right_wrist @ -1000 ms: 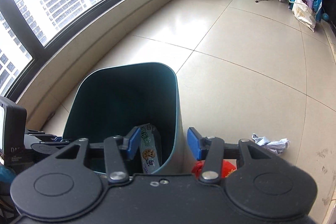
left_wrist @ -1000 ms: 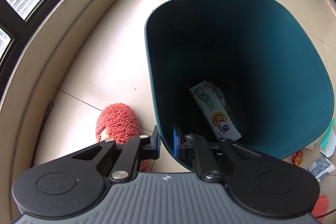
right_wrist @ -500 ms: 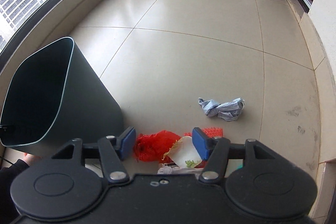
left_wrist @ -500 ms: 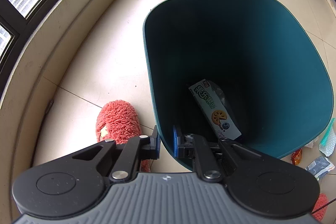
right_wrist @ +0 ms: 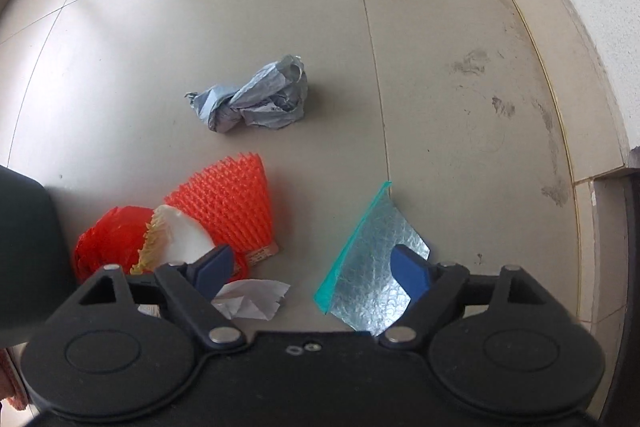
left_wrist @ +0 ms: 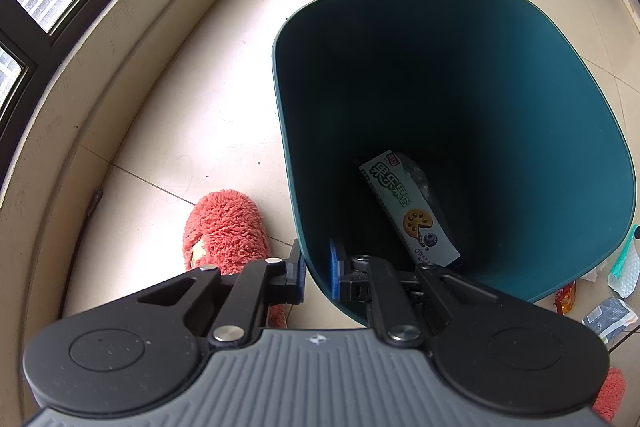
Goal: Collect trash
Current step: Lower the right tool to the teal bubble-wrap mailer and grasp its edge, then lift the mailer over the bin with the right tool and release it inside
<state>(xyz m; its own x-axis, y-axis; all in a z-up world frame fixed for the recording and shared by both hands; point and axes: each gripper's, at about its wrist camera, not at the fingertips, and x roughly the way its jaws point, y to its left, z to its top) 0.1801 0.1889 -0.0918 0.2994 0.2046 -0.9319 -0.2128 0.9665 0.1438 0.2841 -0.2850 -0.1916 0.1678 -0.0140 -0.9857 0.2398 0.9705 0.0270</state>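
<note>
**Bin steadied, next scrap lined up**

The left tongs (left_wrist: pixel 316 273) are clamped on the near rim of the teal bin (left_wrist: pixel 560 131), one pad outside the wall and one inside, apparently to keep the bin steady and its mouth open for the next drop. Deep in the bin, just beyond those tongs, a biscuit box (left_wrist: pixel 412 215) already lies against the wall, so collection is under way. A fuzzy red slipper (left_wrist: pixel 226 231) sits on the floor just left of the tongs.

The right tongs (right_wrist: pixel 312 273) point down at the floor (right_wrist: pixel 460 27), jaws opening and holding nothing. Between the pads lie a white paper scrap (right_wrist: pixel 252 297) and a teal-edged bubble pouch (right_wrist: pixel 368 267), the likeliest next picks. Orange mesh netting (right_wrist: pixel 228 207) lies just left of them, a crumpled grey bag (right_wrist: pixel 256 99) farther ahead
</note>
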